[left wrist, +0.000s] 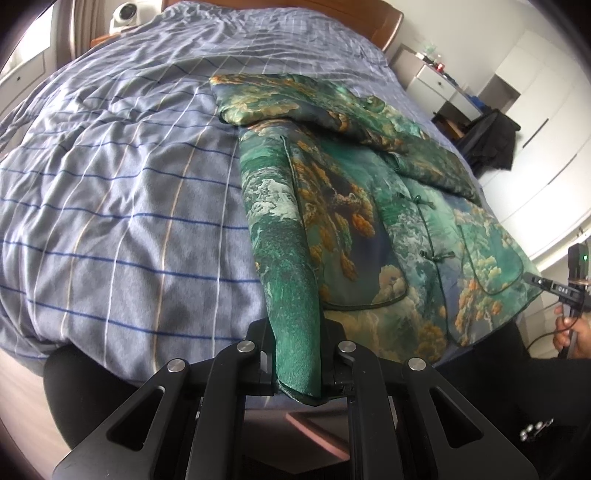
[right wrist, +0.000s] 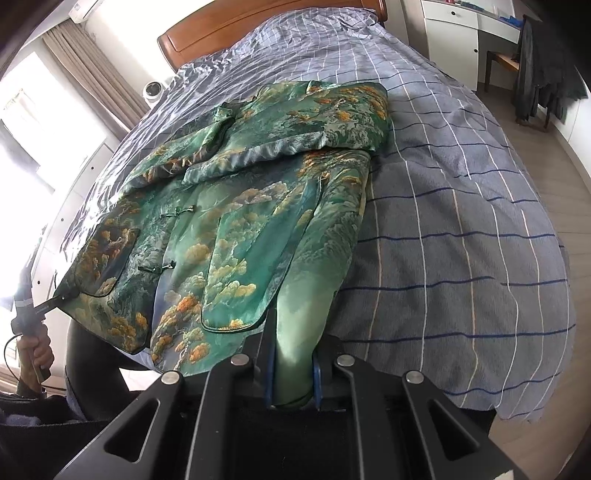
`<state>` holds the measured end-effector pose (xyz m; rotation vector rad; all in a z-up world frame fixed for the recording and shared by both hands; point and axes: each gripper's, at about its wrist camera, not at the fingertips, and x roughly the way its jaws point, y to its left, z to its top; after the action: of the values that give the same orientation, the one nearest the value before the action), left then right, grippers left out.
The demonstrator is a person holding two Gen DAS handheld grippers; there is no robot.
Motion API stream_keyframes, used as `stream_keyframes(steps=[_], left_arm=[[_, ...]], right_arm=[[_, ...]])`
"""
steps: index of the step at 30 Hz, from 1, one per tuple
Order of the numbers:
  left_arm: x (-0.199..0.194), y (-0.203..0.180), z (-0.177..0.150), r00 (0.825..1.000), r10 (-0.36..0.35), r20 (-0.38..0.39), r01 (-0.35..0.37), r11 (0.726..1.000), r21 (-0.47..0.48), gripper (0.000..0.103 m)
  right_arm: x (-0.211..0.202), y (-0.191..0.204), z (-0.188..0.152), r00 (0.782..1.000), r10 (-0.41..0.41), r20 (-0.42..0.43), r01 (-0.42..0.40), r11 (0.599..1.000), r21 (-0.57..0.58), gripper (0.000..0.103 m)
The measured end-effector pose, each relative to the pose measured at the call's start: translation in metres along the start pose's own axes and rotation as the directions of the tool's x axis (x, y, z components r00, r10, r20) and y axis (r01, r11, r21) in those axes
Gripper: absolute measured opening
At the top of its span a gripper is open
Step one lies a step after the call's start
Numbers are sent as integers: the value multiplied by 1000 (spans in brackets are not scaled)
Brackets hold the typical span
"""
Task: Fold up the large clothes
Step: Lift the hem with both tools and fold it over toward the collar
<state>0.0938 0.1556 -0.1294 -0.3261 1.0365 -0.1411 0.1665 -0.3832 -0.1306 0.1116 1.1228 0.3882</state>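
Your left claw (left wrist: 295, 363) and right claw (right wrist: 293, 365) each grip the hem of the green landscape-print satin jacket (left wrist: 354, 206) on the blue checked bed (left wrist: 122, 192)

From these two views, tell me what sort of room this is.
A home bedroom, most likely. A bed with a striped blue duvet and wooden headboard fills both views, curtains hang by a window, and white drawers stand against the far wall.

Glossy satin-like jacket (left wrist: 332, 206) lies on a matt, wrinkled cloth quilt (left wrist: 122, 192) before a polished wooden headboard (right wrist: 236, 26).
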Motion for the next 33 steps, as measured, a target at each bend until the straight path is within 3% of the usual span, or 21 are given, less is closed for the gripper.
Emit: stream_keyframes(steps=[14, 17, 19, 23, 27, 33], left_arm=[[-31, 11, -20, 999, 6, -43, -6, 1000, 8, 11], [-47, 12, -32, 999, -4, -54, 5, 1000, 14, 10], [-64, 18, -28, 998, -48, -30, 47, 998, -34, 10], [-87, 23, 7, 986, -147, 84, 154, 984, -92, 10], [-82, 29, 71, 967, -200, 158, 221, 967, -129, 9], [-12, 31, 178, 977, -120, 174, 143, 982, -123, 9]], right_arm=[[-8, -3, 3, 994, 88, -70, -88, 996, 7, 14], [-18, -5, 6, 988, 130, -87, -129, 991, 15, 13], [-29, -9, 11, 979, 188, -79, -185, 982, 46, 13], [-49, -19, 49, 950, 314, 11, -313, 944, 100, 13], [-49, -28, 121, 923, 367, 119, -378, 921, 91, 13], [5, -50, 223, 907, 378, 188, -408, 899, 158, 13]])
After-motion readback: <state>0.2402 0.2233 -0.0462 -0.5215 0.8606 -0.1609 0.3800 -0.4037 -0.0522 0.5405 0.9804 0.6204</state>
